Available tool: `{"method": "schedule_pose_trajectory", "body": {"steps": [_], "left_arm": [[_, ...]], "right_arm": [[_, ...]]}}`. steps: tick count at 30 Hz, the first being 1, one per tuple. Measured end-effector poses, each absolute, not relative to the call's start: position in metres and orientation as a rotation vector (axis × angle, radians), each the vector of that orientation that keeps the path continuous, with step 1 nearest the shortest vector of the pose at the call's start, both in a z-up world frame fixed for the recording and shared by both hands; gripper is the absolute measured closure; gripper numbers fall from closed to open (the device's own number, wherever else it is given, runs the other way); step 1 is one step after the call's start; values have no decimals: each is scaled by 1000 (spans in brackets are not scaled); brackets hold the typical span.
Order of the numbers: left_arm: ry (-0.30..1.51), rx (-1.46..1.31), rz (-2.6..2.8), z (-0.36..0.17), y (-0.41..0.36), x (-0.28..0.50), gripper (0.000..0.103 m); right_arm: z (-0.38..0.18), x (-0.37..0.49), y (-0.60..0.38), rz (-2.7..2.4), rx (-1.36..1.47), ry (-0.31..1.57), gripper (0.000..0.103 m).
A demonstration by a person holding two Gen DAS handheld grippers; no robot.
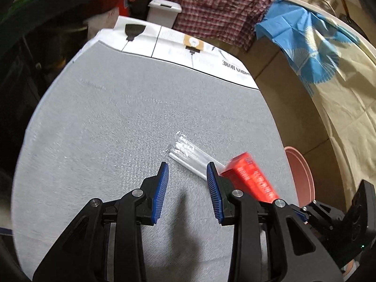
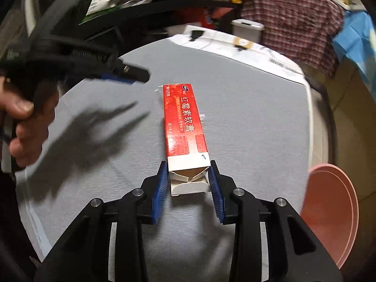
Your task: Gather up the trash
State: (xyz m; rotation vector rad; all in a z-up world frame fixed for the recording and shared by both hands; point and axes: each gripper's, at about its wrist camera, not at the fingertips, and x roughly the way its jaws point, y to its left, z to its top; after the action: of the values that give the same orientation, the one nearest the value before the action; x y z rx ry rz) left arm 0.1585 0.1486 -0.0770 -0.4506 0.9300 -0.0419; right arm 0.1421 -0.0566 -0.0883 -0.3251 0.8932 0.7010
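A red carton (image 2: 184, 117) with its end flaps open lies lengthwise on the grey table (image 2: 246, 122). My right gripper (image 2: 188, 168) is shut on its near, open end, with both blue pads pressing the carton's sides. In the left wrist view the same red carton (image 1: 249, 178) shows at the right, blurred. Just ahead of my left gripper (image 1: 188, 171), a clear plastic wrapper (image 1: 188, 155) lies flat on the cloth. That gripper is open, with nothing between its pads. From the right wrist view, a hand (image 2: 23, 117) holds the left gripper (image 2: 131, 76) above the table's left side.
A pink bin (image 2: 329, 211) stands off the table's right edge, also seen as the pink bin (image 1: 303, 178). A white printed sheet (image 1: 164, 44) covers the far end of the table. Behind it are a white container (image 1: 164, 9), a plaid cloth (image 1: 211, 7) and a blue cloth (image 1: 305, 40).
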Motion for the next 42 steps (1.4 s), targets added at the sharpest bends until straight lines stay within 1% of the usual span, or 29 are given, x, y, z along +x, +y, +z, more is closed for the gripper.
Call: {"method": "schedule_pose_trajectory", "body": {"steps": [6,14,26,27,29,30,32,35,42], "left_arm": [[964,-550,-48,-91,144,170,69],[1050,-537,5,-108,126,179,69],[1035,-345,12,-106,93,198,69],[1034,-335,11,-105,93,200,71],[1033,-322,7,-104,93,200,88],[1033,-320,5,-103,95,200,90],[1024,-307,8,-101,96,198,98],[997,-276,13,-94,97,194,101],[943,-224,13,-77,96,183,101]], "right_arm": [[-89,162,-72,568,-271,913,67],[-97,172,-75,516,-268,945,67],[-101,179,-83,485,-233,974,67],[-101,180,-83,484,-230,974,67],[-101,180,-82,484,-226,971,67],[-100,180,-81,485,-226,967,67],[-99,179,-80,486,-227,961,67],[-96,178,-81,486,-225,951,67],[-86,172,-83,484,-216,922,67]]}}
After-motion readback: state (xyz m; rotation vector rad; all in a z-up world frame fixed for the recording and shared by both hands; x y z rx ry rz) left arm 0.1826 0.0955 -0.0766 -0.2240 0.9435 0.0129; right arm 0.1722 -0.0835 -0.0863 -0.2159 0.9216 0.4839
